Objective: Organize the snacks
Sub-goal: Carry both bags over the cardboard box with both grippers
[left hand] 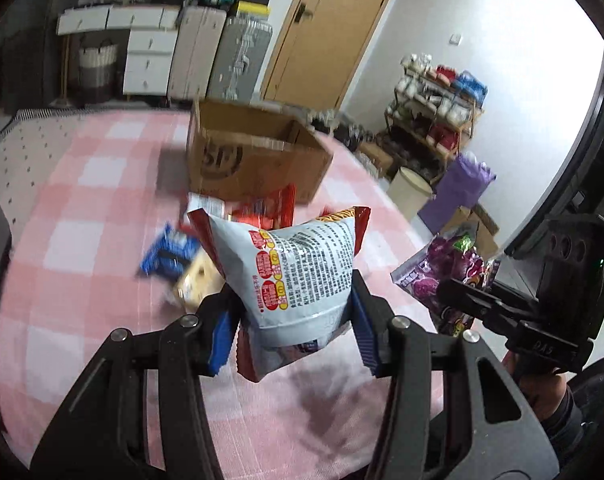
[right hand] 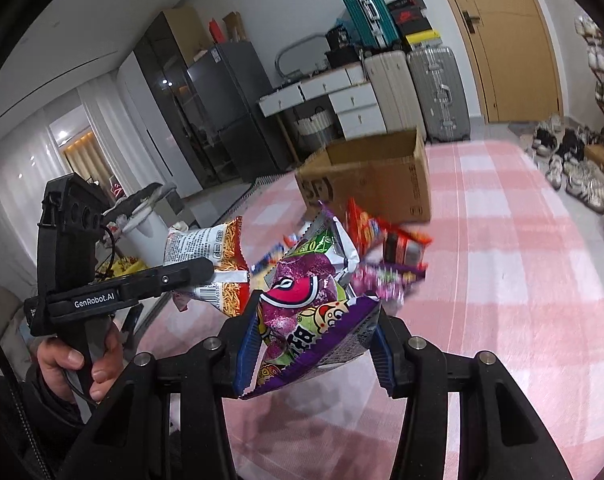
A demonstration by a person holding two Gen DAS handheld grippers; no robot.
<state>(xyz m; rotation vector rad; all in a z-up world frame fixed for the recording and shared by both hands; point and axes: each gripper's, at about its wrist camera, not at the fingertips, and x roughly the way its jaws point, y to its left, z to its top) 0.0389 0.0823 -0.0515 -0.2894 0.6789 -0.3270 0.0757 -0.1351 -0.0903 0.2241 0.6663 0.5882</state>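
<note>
My left gripper [left hand: 292, 320] is shut on a white and red snack bag [left hand: 302, 268] and holds it above the pink checked tablecloth [left hand: 82, 240]. My right gripper [right hand: 314, 344] is shut on a purple snack bag [right hand: 302, 312], also held above the cloth. Each gripper shows in the other view: the right one with its purple bag [left hand: 446, 272] at the right, the left one with its white bag [right hand: 210, 256] at the left. An open cardboard box [left hand: 254, 152] stands on the table beyond both; it also shows in the right wrist view [right hand: 370, 176]. Loose snack packets [left hand: 170, 256] lie in front of the box.
Red and purple packets [right hand: 386, 252] lie near the box. Beyond the table stand suitcases [left hand: 218, 56], white drawers [left hand: 146, 60], a wooden door [left hand: 326, 28] and a shoe rack [left hand: 434, 108]. A dark cabinet [right hand: 206, 96] stands at the left.
</note>
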